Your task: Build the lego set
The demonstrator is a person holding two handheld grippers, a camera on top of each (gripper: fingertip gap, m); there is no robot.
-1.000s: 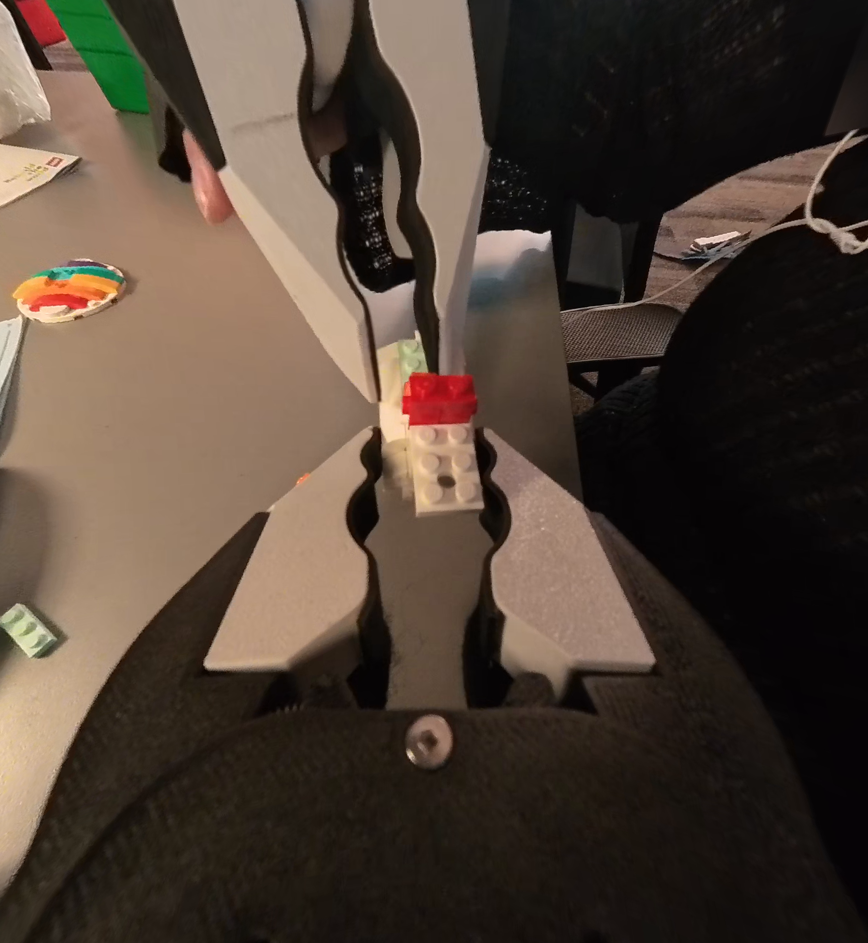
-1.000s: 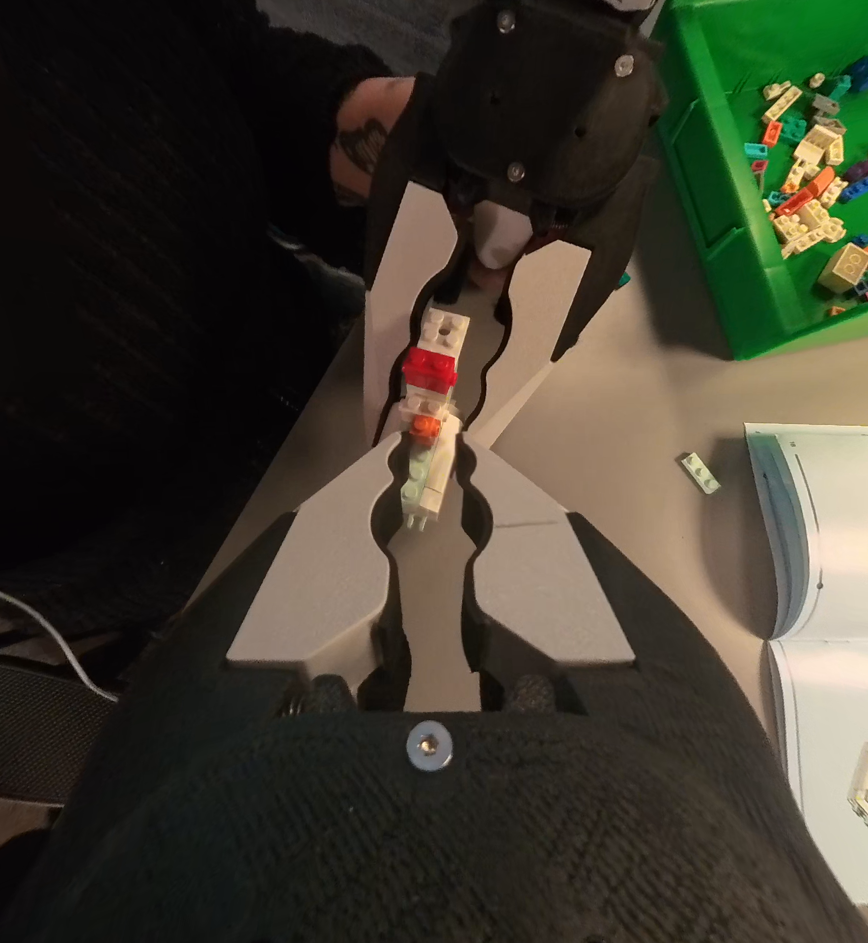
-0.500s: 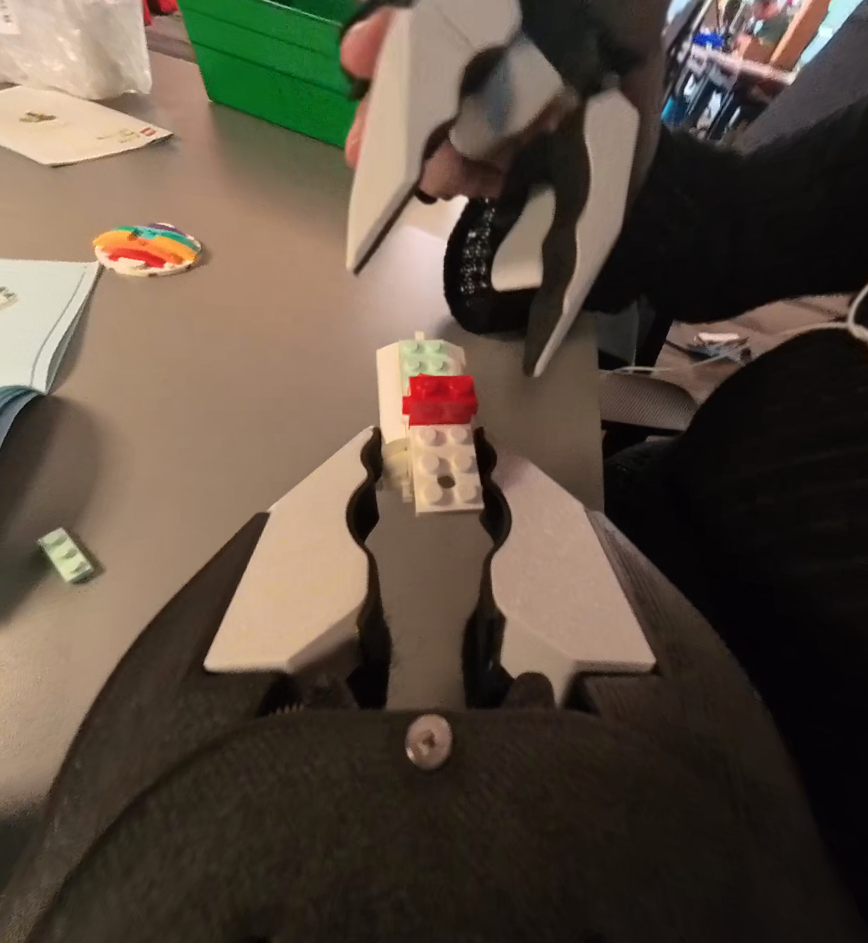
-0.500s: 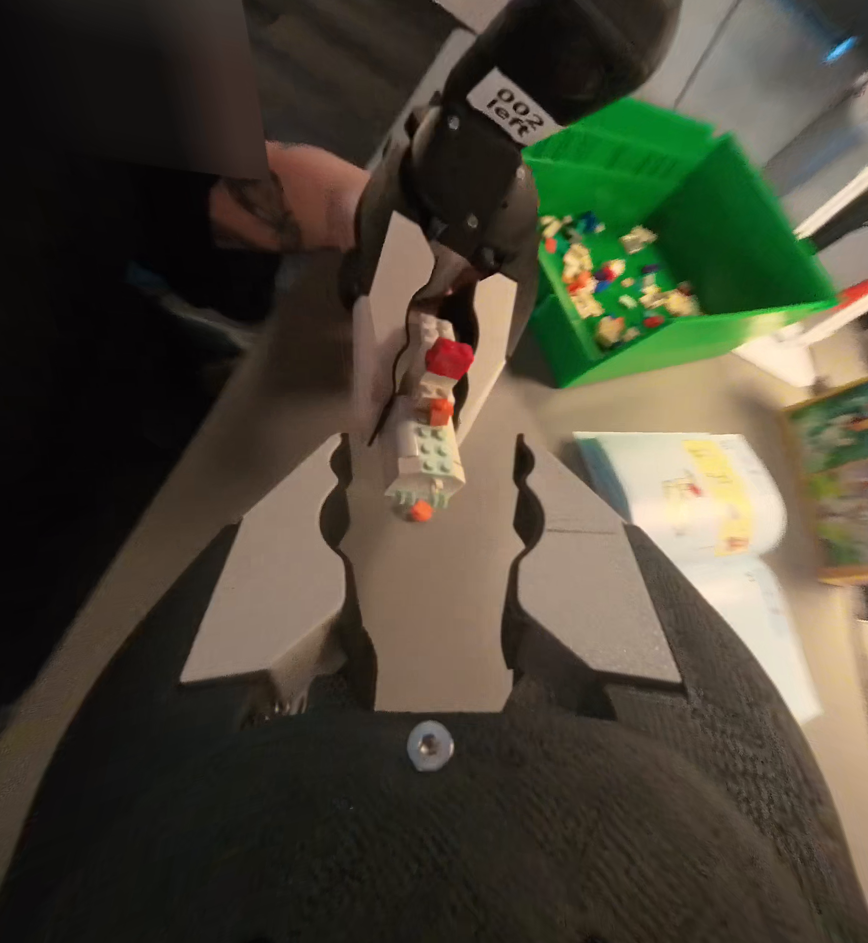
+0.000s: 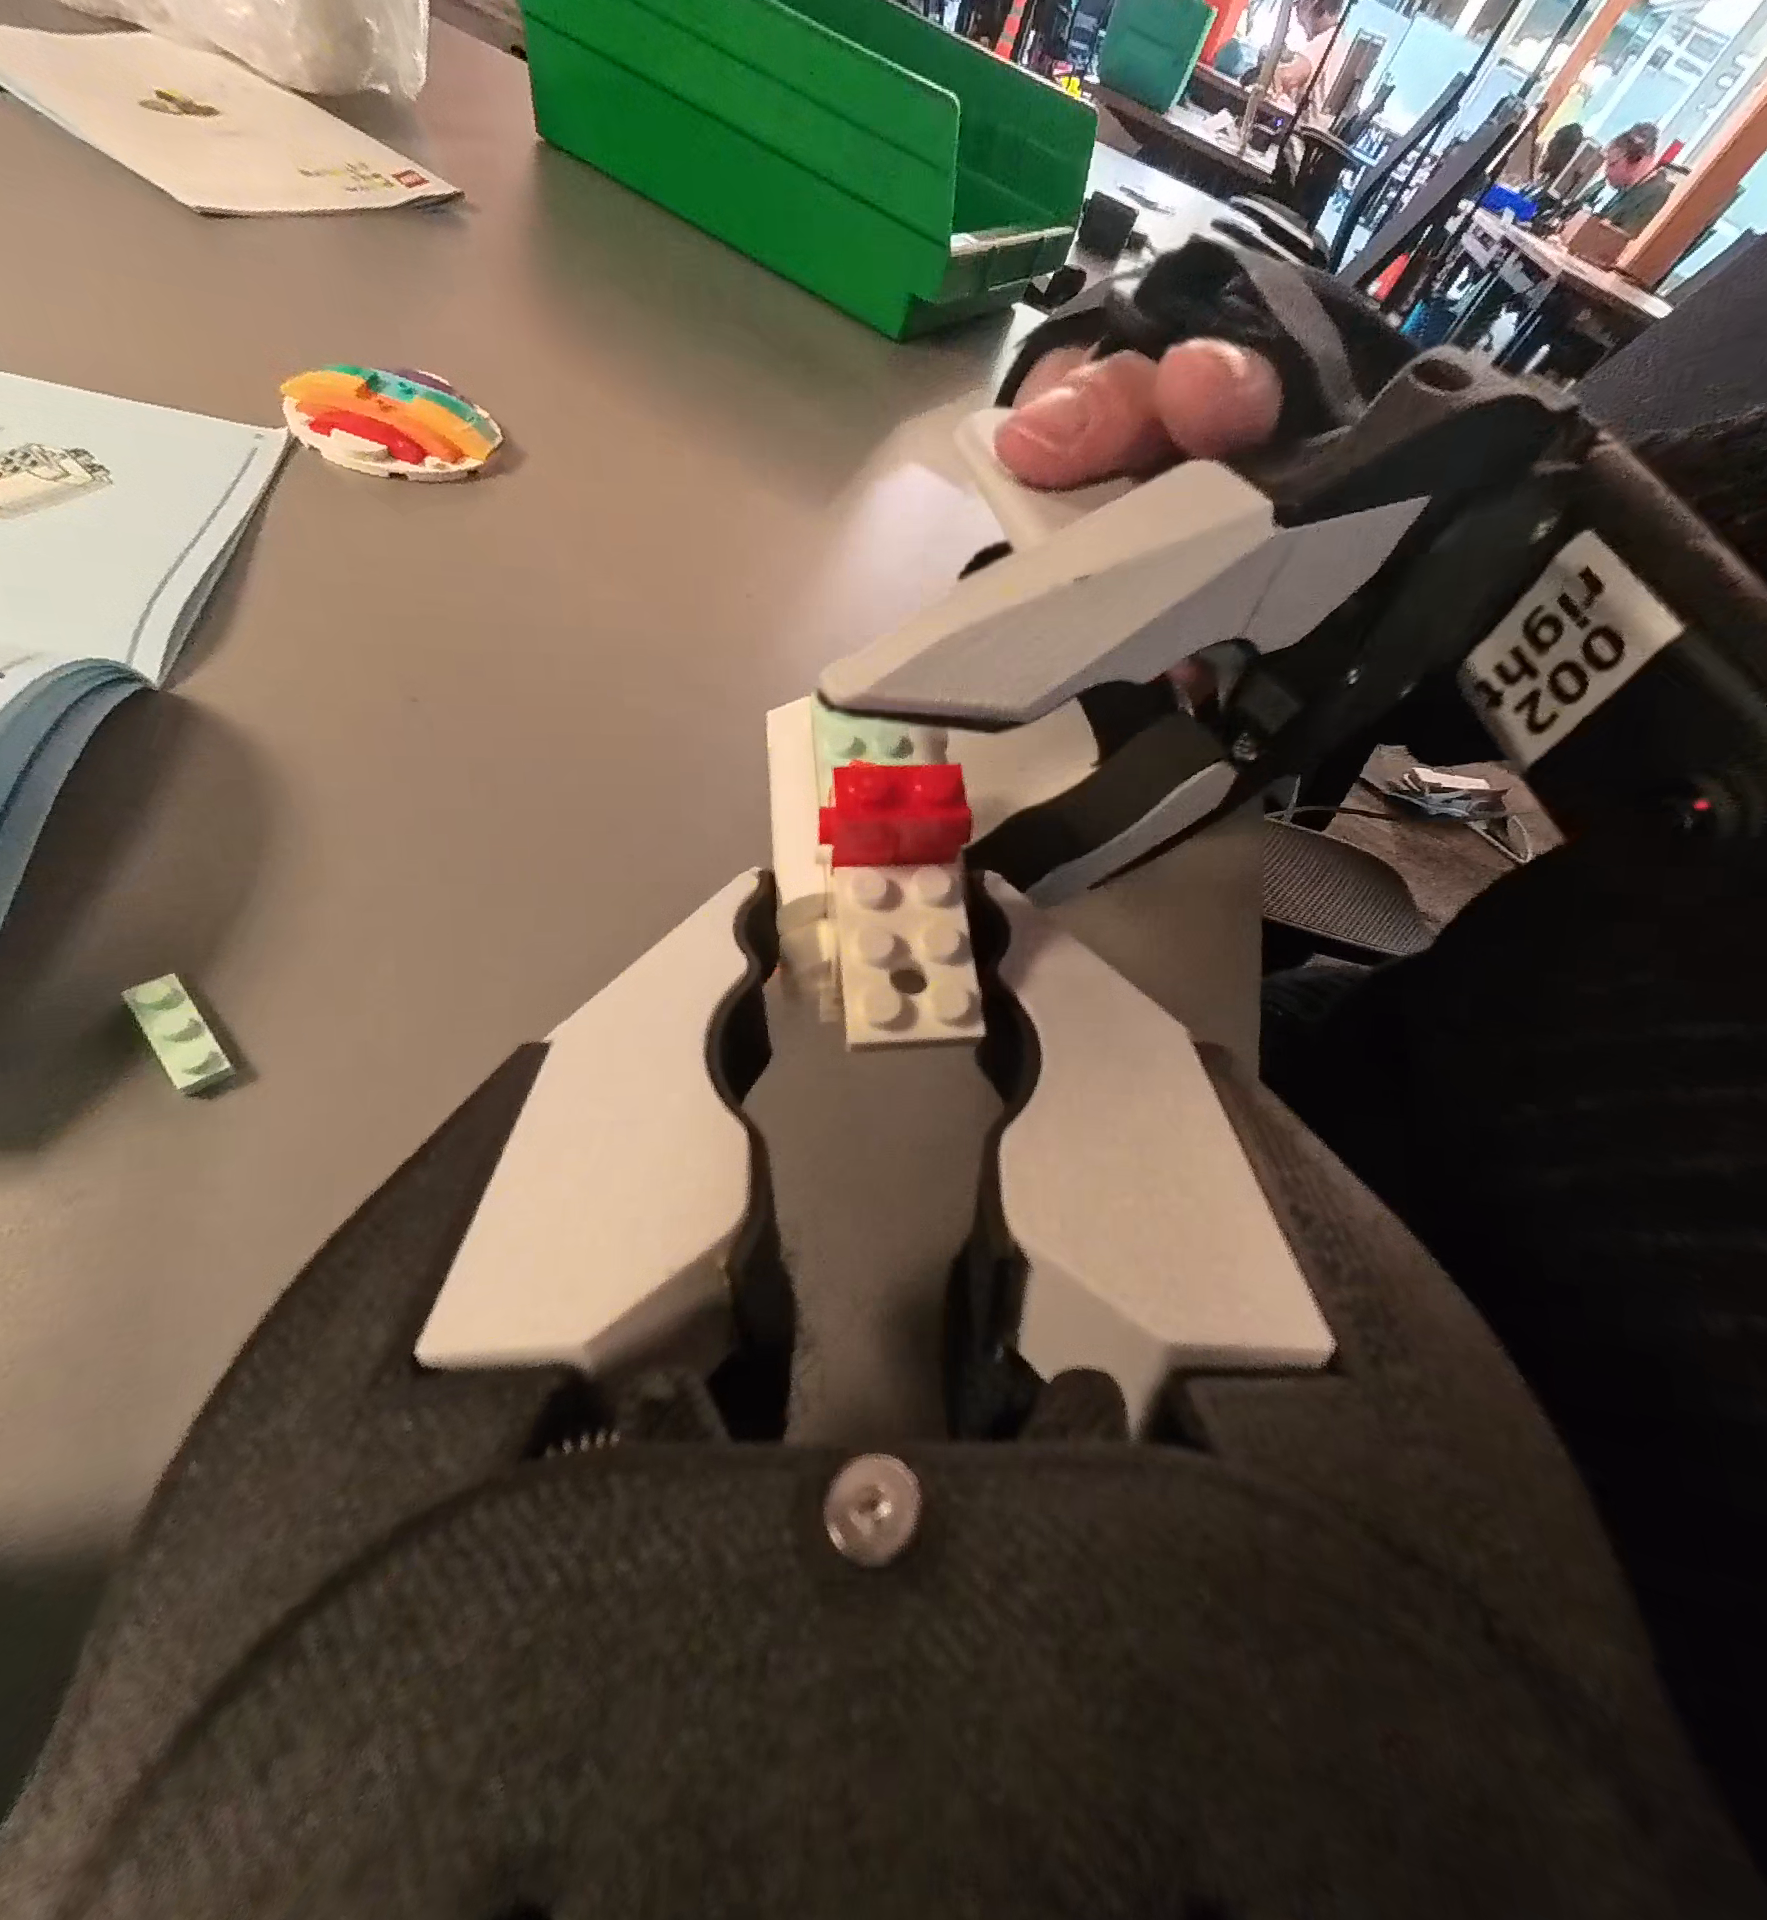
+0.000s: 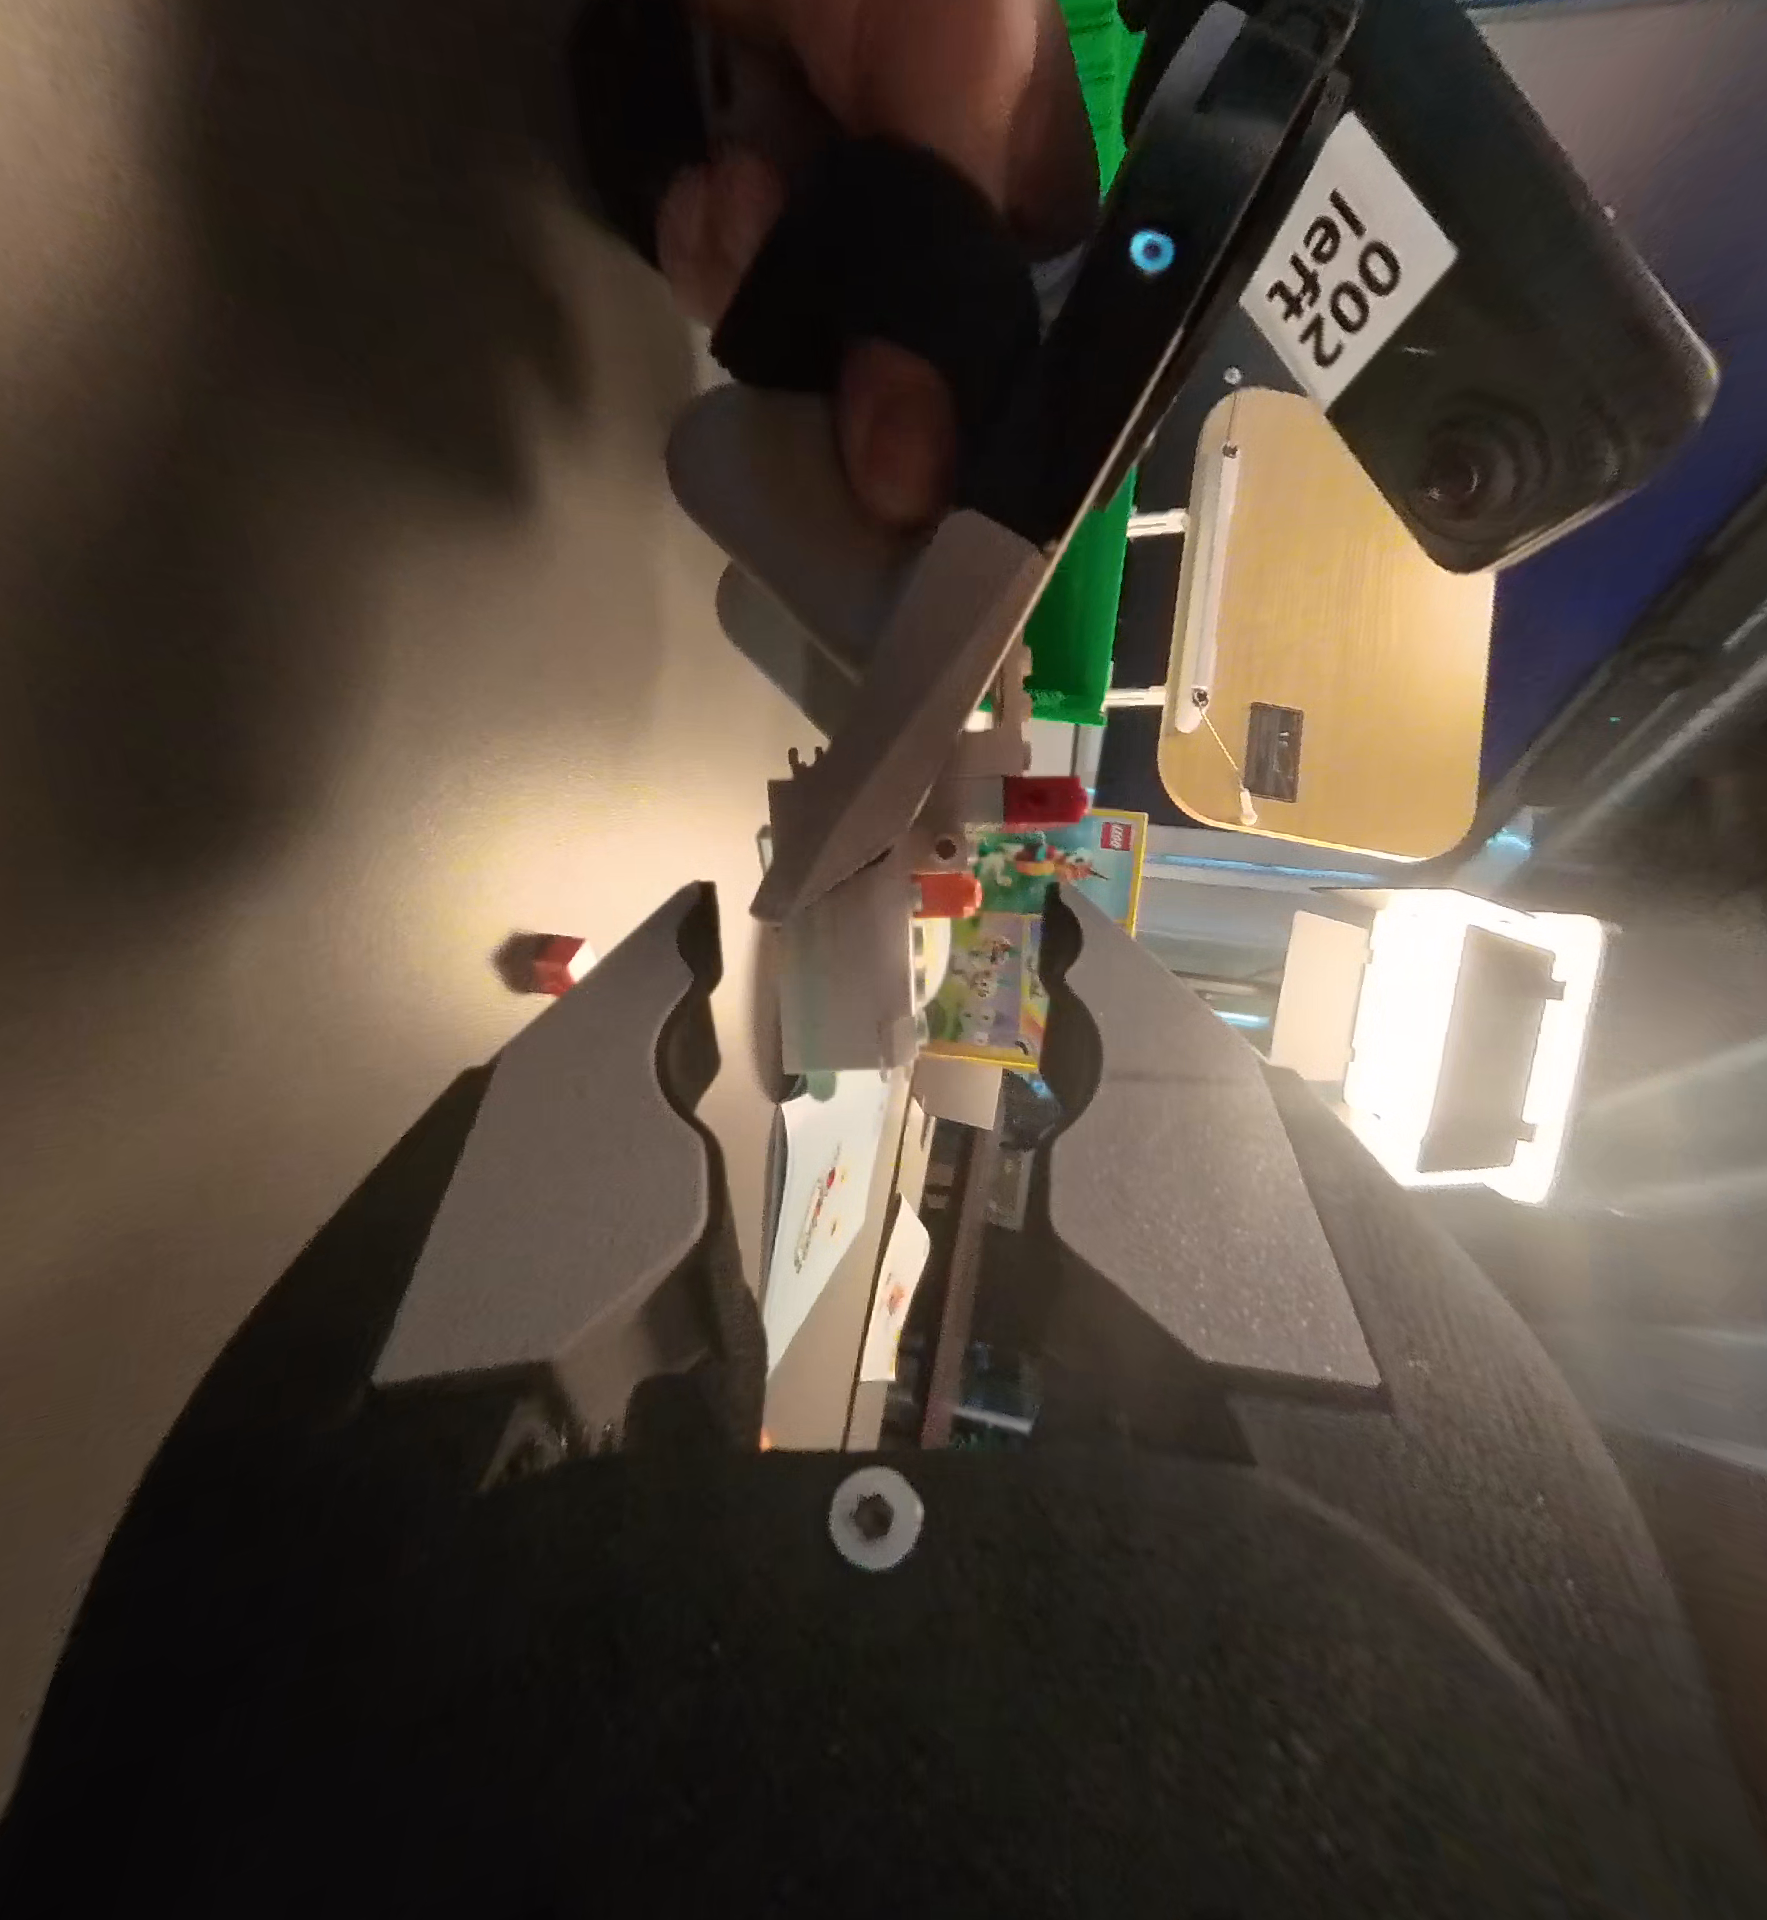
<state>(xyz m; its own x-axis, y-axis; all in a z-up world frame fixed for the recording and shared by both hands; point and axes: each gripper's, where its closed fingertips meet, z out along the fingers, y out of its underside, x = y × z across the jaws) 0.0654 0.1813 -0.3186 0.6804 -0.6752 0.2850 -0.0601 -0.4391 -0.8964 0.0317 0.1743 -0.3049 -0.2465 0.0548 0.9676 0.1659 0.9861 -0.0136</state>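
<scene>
Fingers (image 5: 640, 1049) of your left gripper (image 5: 874, 935) pinch the small lego build (image 5: 884, 883) at their tips, above the desk (image 5: 505, 665). Your right gripper (image 5: 972, 769), turned sideways and held by your gloved hand (image 5: 1149, 416), brackets the build's far end, its fingers spread, apparently gripping nothing.

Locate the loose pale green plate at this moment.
In the left wrist view, the pale green plate lies flat on the grey table, left of the left gripper, just right of the open instruction booklet.
</scene>
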